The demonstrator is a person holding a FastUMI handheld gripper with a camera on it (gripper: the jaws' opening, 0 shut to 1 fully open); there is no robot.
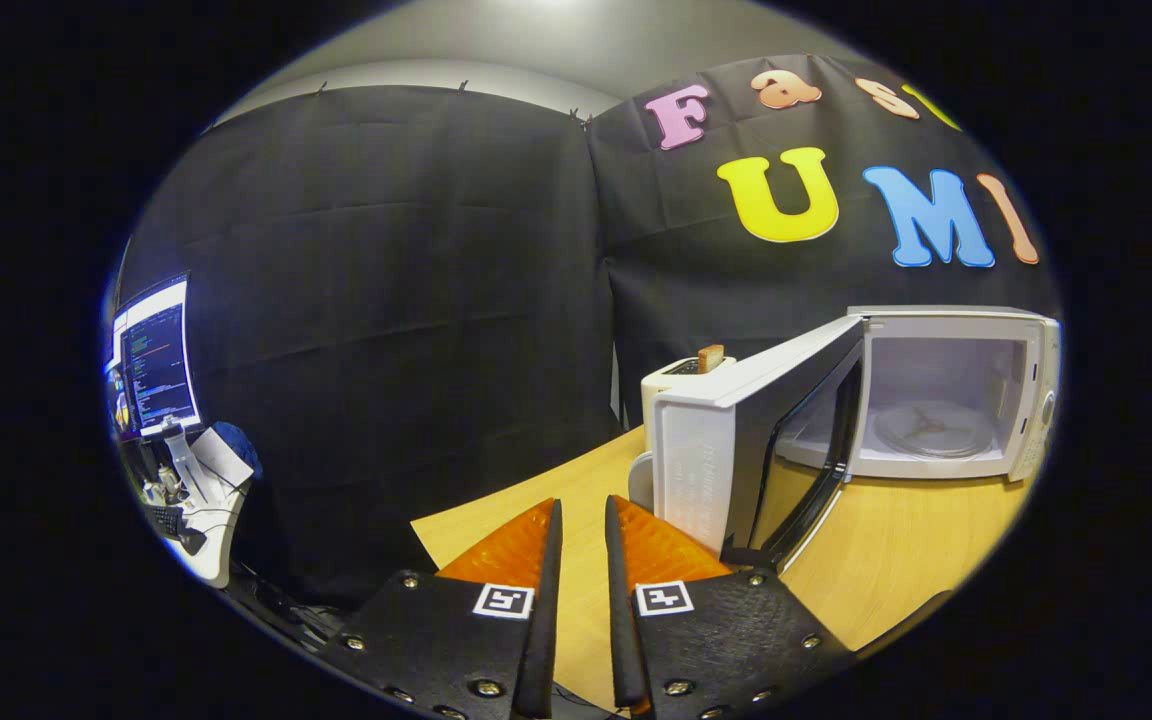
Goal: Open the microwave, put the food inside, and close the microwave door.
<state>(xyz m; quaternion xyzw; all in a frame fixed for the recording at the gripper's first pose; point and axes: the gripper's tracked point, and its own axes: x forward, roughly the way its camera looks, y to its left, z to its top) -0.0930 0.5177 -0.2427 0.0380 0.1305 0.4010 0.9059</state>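
A white microwave (951, 320) stands on the wooden table (896, 560), beyond my fingers and off to the right. Its door (706, 470) is swung wide open toward me, with the door's outer edge just ahead of my right finger. Inside the bare cavity lies a glass turntable (926, 430). My gripper (583, 515) hovers over the table near the door's edge. Its fingers are almost together, with only a narrow slit and nothing between them. Behind the door stands a white toaster (671, 385) with a slice of toast (711, 357) sticking out of its slot.
The table's left corner (421, 528) lies just ahead of my left finger, with a drop beyond it. Far off to the left are a lit monitor (156, 360) and desk clutter (201, 490). Black cloth walls close the back.
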